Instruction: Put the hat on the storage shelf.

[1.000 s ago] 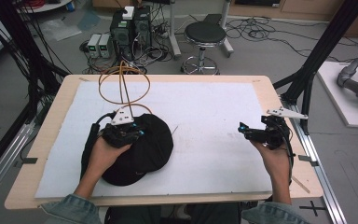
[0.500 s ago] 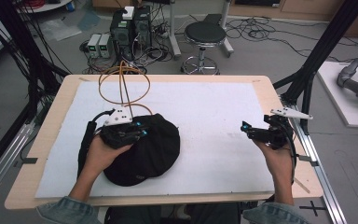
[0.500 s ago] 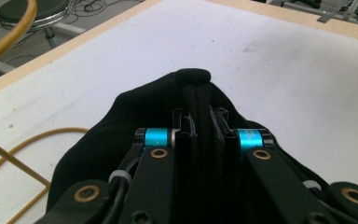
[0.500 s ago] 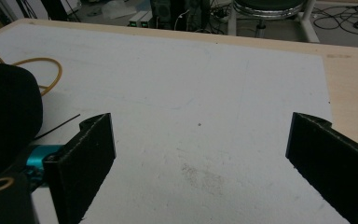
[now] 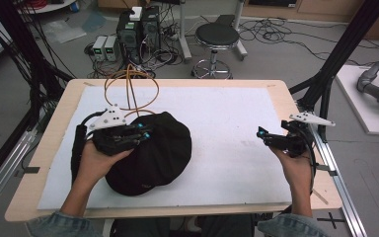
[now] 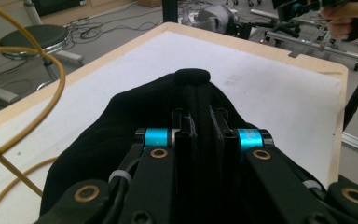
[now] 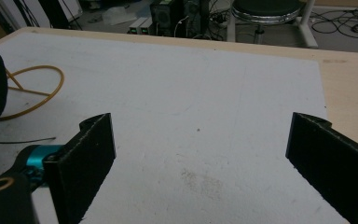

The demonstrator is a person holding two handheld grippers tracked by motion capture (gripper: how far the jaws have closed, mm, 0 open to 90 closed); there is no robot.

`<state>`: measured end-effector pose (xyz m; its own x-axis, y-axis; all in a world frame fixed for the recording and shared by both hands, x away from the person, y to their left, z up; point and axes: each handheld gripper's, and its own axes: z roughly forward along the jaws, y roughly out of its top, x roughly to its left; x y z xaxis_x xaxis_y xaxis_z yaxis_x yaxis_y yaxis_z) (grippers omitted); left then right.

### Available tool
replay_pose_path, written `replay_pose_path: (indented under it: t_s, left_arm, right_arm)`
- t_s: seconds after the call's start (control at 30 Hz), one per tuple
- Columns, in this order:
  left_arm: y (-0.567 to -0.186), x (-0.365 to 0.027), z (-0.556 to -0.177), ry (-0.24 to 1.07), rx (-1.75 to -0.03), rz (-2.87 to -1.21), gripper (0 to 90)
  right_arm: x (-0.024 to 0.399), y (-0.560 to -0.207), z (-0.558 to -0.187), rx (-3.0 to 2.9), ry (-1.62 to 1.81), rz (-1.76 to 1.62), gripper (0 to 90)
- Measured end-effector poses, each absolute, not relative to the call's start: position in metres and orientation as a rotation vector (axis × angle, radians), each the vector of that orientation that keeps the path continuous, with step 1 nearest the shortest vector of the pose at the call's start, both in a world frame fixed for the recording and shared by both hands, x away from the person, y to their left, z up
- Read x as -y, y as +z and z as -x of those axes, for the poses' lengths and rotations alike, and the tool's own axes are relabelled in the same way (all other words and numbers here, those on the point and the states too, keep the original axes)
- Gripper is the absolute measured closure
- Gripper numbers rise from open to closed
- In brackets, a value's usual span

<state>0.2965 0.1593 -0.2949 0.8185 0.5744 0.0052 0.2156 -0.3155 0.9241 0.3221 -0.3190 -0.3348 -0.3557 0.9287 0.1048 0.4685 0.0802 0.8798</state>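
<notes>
One black cap [image 5: 150, 155] lies on the worktop [image 5: 237, 84], which carries one white mat [image 5: 227, 118]. Two tools are in play: the left tool [image 5: 143, 132] and the right tool [image 5: 262, 133], each held by one hand, so two hands (the left hand [image 5: 96, 160] and the right hand [image 5: 296, 165]) come in from the near edge. One orange cable [image 5: 131, 81] loops over the far side of the mat. On the floor beyond stand one round black stool [image 5: 217, 37], two dark computer towers [image 5: 138, 29] side by side, and two small pale boxes [image 5: 104, 48] beside them. Loose floor wires are too tangled to count.
</notes>
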Motion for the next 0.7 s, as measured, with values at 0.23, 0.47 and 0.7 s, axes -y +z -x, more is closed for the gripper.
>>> replay_pose_path:
  t_s: [0.23,0.47,0.7]
  left_arm:
    - [-0.271,-0.165,-0.288,0.373,-0.540,-1.883,82.0]
    - [-0.246,-0.175,-0.281,0.346,-0.501,-1.837,82.0]
    - [-0.224,-0.187,-0.274,0.302,-0.467,-1.764,82.0]
  right_arm:
    - [0.320,-0.334,-0.323,-1.870,1.229,-1.371,7.9]
    - [0.319,-0.335,-0.324,-1.874,1.231,-1.379,7.9]
    - [0.319,-0.335,-0.324,-1.872,1.239,-1.377,7.9]
